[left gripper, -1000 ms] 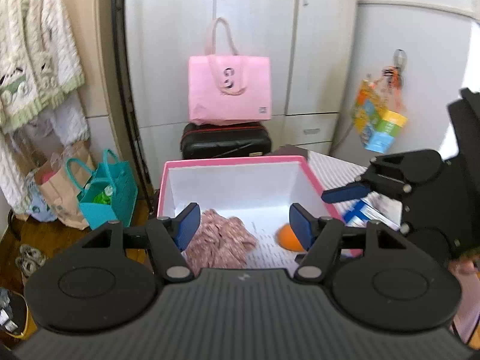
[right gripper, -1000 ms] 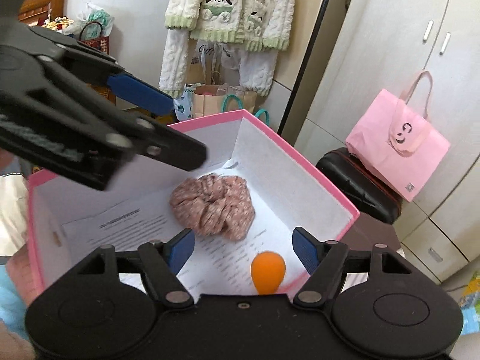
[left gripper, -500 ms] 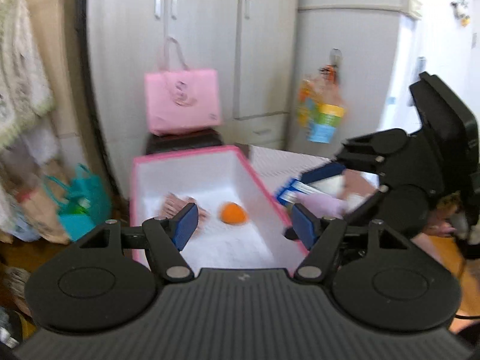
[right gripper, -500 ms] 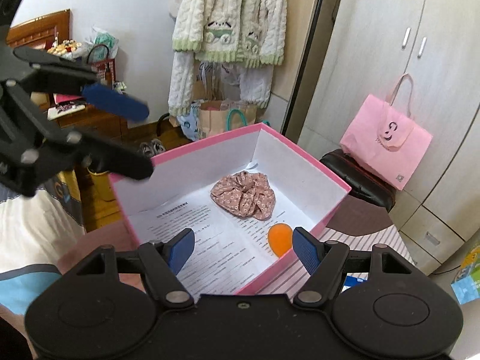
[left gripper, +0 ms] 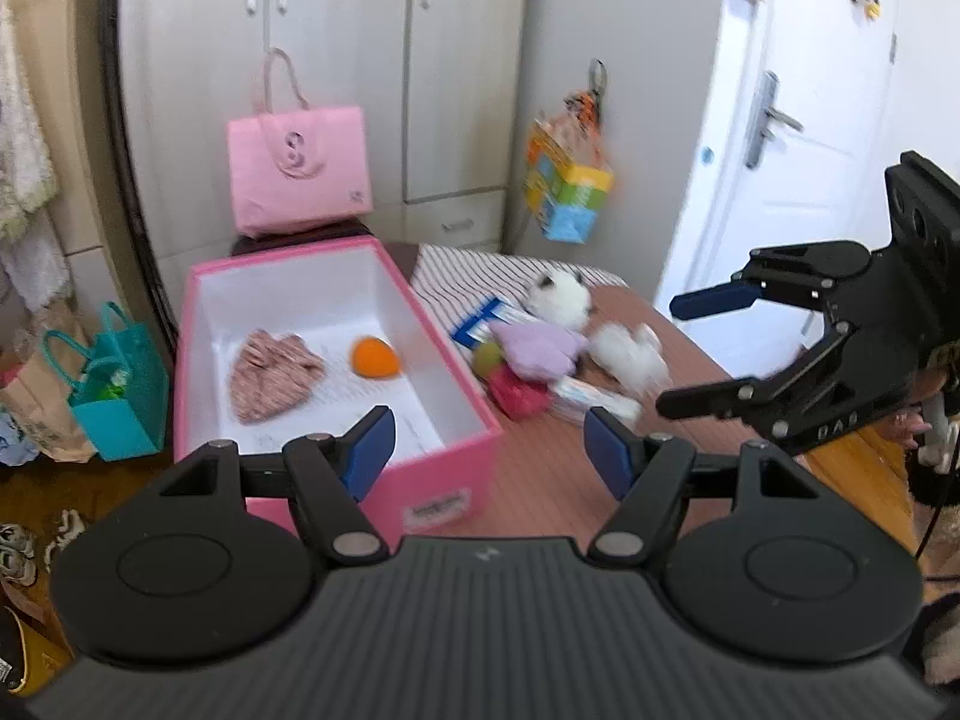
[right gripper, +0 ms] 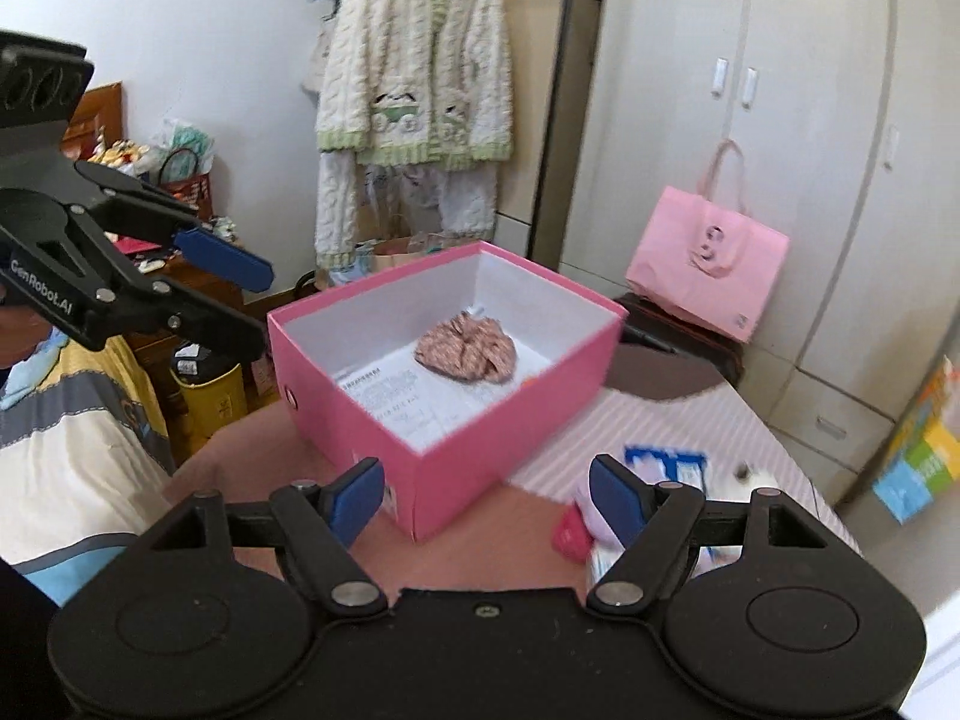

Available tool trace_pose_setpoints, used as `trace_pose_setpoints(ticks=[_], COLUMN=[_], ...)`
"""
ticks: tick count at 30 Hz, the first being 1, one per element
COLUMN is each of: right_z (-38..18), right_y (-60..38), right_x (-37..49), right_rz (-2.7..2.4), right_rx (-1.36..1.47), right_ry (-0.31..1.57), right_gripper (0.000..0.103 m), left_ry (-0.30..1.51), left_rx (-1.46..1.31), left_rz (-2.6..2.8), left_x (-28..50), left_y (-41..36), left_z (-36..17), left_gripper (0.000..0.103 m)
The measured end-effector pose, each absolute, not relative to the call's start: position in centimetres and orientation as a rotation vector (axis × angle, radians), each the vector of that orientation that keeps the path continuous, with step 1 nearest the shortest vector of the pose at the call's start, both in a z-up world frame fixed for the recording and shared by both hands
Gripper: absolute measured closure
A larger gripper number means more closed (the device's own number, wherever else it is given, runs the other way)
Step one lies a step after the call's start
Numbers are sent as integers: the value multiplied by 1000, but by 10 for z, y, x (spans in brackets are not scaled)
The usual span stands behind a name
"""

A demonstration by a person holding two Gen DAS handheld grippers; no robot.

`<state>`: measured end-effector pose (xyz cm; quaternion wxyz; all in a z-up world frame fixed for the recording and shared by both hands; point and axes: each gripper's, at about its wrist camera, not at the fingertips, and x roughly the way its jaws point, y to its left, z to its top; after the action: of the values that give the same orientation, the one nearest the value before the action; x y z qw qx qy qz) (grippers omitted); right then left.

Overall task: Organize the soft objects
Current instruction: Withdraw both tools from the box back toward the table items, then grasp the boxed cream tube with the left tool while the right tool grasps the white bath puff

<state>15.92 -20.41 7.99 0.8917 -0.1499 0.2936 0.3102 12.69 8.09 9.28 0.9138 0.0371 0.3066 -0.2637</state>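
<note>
A tall grey wardrobe [left gripper: 336, 78] with small white handles fills the back wall. Before it, a pink tote bag [left gripper: 298, 165] stands on a black suitcase [right gripper: 681, 336]. To the right there is a white door [left gripper: 798, 138] with a metal lever handle [left gripper: 771, 120], and bright light falls on it. A colourful bag [left gripper: 567, 180] hangs from a hook on the grey panel beside the door. A cream knitted cardigan [right gripper: 414, 60] with green edges hangs on the white wall [right gripper: 198, 30]. A teal bag [left gripper: 117, 387] stands on the brown wooden floor [left gripper: 84, 486]. The worktop [right gripper: 510, 546] is brownish, partly covered with a striped cloth [left gripper: 474, 276].
</note>
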Motion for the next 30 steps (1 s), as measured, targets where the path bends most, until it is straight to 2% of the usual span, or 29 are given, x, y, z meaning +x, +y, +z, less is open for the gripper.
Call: trace_pose_setpoints(ticks=[15,30], right_z=[29,-36], right_y=[-283,-341], right_x=[142,189], right_rz=[579,397], right_rx=[-186,-72], right_ry=[662,558], right_gripper=[24,23], left_ry=[808,799], left_rx=[73,-188], left_rz=[-651,-516], left_x=[142,199], left_y=[-4,-64], left_z=[33,-34], left_gripper=[34,34])
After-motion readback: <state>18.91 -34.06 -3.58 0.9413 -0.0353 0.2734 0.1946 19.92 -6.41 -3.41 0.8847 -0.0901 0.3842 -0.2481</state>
